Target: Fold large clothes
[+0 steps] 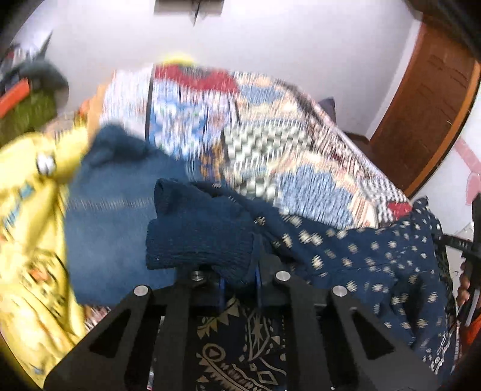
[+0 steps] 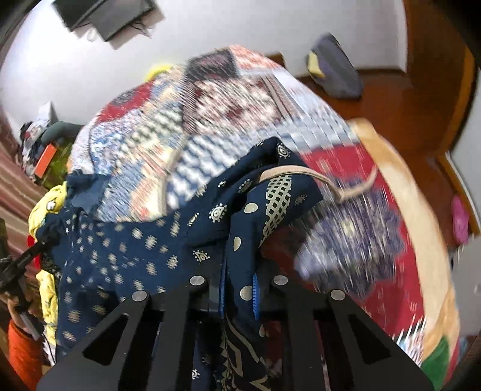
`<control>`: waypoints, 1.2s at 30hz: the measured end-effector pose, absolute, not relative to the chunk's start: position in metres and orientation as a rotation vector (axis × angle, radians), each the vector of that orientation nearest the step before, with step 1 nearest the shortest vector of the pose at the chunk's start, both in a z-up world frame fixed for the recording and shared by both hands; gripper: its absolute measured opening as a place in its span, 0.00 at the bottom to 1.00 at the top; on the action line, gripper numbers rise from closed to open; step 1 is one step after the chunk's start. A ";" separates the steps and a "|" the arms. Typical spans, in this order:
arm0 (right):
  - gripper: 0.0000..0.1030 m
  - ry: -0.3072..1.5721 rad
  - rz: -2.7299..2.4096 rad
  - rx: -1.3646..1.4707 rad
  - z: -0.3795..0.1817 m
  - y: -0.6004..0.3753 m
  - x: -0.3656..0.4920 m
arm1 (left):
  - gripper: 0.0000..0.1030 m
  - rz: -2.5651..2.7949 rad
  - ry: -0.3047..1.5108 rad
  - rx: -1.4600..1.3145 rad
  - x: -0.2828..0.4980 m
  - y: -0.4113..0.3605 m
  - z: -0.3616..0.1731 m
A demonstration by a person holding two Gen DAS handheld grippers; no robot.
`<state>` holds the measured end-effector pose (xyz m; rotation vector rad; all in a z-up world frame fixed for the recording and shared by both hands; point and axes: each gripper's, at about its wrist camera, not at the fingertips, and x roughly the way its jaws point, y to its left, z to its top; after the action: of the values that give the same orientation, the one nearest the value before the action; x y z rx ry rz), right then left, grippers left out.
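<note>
Two wrist fisheyes, riding close over the bed

Looking forward along each gripper's fingers, very near the navy printed garment; both sharing that cloth, the patchwork quilt across the bed, and the white wall beyond.

White wall, wooden door, patchwork-covered bed

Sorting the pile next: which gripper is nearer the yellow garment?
Left. The left gripper has the yellow garment lying close beside it; the right gripper sits farther off, across the navy printed garment.
</note>
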<state>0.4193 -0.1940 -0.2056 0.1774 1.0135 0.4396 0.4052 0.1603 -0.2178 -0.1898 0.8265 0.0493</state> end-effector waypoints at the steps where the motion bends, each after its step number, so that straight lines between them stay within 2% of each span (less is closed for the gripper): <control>1: 0.11 0.997 0.453 0.167 -0.197 -0.186 0.425 | 0.13 0.052 0.809 -0.177 0.406 0.160 -0.210; 5: 0.10 0.931 0.477 0.126 -0.169 -0.153 0.447 | 0.13 0.076 0.752 -0.142 0.418 0.168 -0.185; 9: 0.09 0.899 0.468 0.109 -0.160 -0.127 0.469 | 0.13 0.129 0.739 -0.122 0.444 0.186 -0.183; 16: 0.09 0.985 0.372 0.074 -0.199 -0.121 0.509 | 0.13 0.186 0.903 -0.279 0.481 0.246 -0.248; 21: 0.10 1.050 0.350 0.076 -0.228 -0.136 0.518 | 0.16 0.174 1.021 -0.296 0.481 0.257 -0.299; 26: 0.33 1.108 0.294 0.090 -0.235 -0.153 0.510 | 0.24 0.179 1.031 -0.255 0.466 0.251 -0.304; 31: 0.34 1.111 0.267 -0.001 -0.214 -0.165 0.484 | 0.30 0.182 1.040 -0.199 0.449 0.243 -0.285; 36: 0.34 1.071 0.305 -0.048 -0.178 -0.172 0.448 | 0.30 0.189 0.998 -0.159 0.429 0.235 -0.249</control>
<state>0.4485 -0.1725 -0.1782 -0.0483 1.0712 0.3055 0.4288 0.2346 -0.2492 -0.1594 0.9985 0.1894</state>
